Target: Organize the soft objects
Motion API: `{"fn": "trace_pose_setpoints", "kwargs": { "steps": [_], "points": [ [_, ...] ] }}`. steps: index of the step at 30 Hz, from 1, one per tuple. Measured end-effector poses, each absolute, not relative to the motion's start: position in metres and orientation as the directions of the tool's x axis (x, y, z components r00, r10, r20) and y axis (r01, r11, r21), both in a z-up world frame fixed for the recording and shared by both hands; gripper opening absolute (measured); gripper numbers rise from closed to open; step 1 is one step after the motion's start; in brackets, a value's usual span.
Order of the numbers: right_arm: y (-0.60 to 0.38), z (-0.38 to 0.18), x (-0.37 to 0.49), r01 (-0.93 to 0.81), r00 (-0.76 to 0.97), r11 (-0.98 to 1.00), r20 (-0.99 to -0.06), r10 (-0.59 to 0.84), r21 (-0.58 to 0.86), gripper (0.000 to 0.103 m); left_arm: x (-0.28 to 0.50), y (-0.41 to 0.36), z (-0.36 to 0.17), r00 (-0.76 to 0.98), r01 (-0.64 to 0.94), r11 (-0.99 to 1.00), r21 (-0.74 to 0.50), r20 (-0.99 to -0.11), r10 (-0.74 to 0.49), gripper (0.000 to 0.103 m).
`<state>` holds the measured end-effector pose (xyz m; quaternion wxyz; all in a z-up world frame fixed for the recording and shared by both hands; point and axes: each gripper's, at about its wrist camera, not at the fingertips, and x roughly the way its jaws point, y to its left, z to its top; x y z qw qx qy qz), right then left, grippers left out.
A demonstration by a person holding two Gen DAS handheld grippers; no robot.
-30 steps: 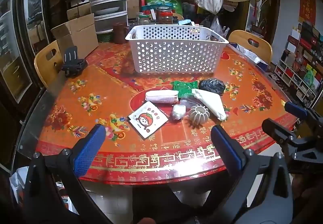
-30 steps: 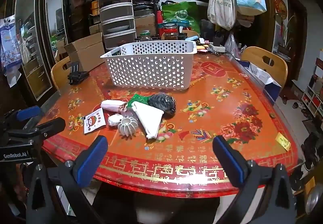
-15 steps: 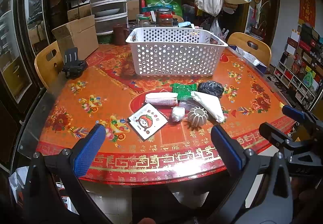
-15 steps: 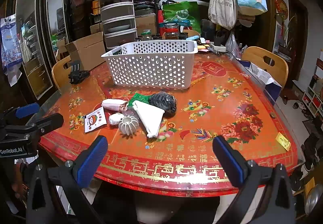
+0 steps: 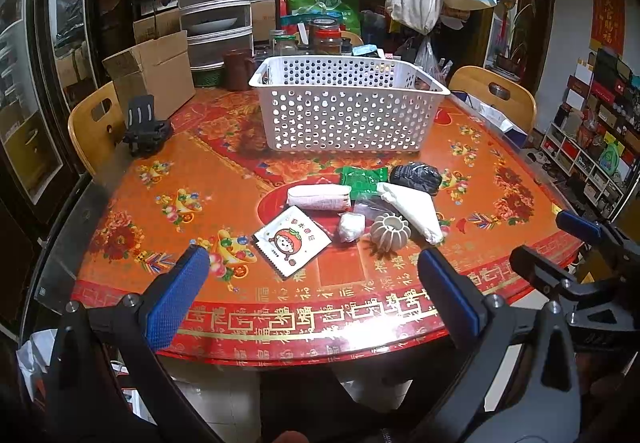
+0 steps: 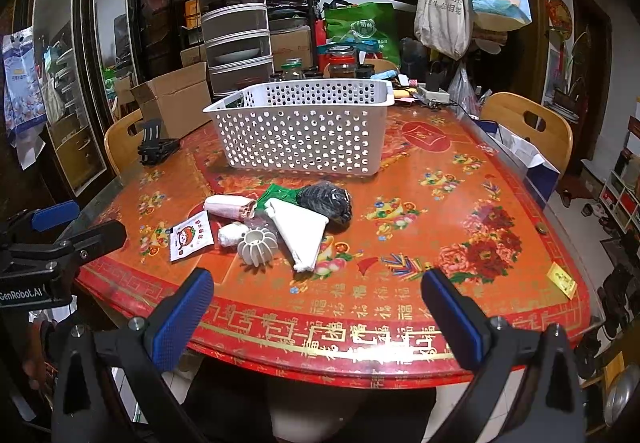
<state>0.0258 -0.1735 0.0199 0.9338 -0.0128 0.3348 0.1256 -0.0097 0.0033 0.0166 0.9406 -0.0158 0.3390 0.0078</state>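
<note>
A white perforated basket [image 5: 347, 107] [image 6: 304, 131] stands at the far middle of the red table. In front of it lies a cluster of soft items: a pink-white roll [image 5: 319, 197] [image 6: 229, 206], a green packet [image 5: 362, 179], a black bundle [image 5: 416, 176] [image 6: 326, 199], a white folded cloth [image 5: 412, 211] [image 6: 298, 231], a small white wad [image 5: 351, 226], a ribbed white ball [image 5: 390, 232] [image 6: 258, 245] and a cartoon sachet [image 5: 292, 241] [image 6: 190, 236]. My left gripper [image 5: 312, 295] and right gripper [image 6: 316, 307] are both open and empty at the table's near edge.
A cardboard box [image 5: 154, 73] and a black phone holder [image 5: 145, 129] sit at the table's far left. Jars [image 5: 324, 37] stand behind the basket. Wooden chairs [image 5: 94, 123] [image 6: 526, 131] flank the table. Stacked drawers and hanging bags fill the back.
Both grippers have drifted slightly closer to the table; the objects on it have not moved.
</note>
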Motion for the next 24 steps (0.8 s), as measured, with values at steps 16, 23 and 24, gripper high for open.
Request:
{"fn": "trace_pose_setpoints", "kwargs": {
  "steps": [16, 23, 24],
  "points": [
    [-0.1733, 0.0203, 0.026, -0.243, 0.745, 0.968, -0.628, 0.225, 0.059, 0.103, -0.0115, 0.0034, 0.0191, 0.773, -0.027, 0.999, -0.027, -0.635, 0.004, 0.103],
    [-0.1732, 0.0206, 0.0259, -0.241, 0.745, 0.969, -0.628, 0.224, 0.059, 0.103, -0.0112, 0.0038, 0.0188, 0.772, -0.027, 0.999, -0.029, -0.635, 0.002, 0.103],
    [-0.1731, 0.0206, 0.0258, -0.241, 0.745, 0.969, -0.628, 0.224, 0.059, 0.103, -0.0112, 0.0038, 0.0187, 0.772, -0.027, 0.999, -0.027, -0.635, 0.003, 0.103]
  ]
}}
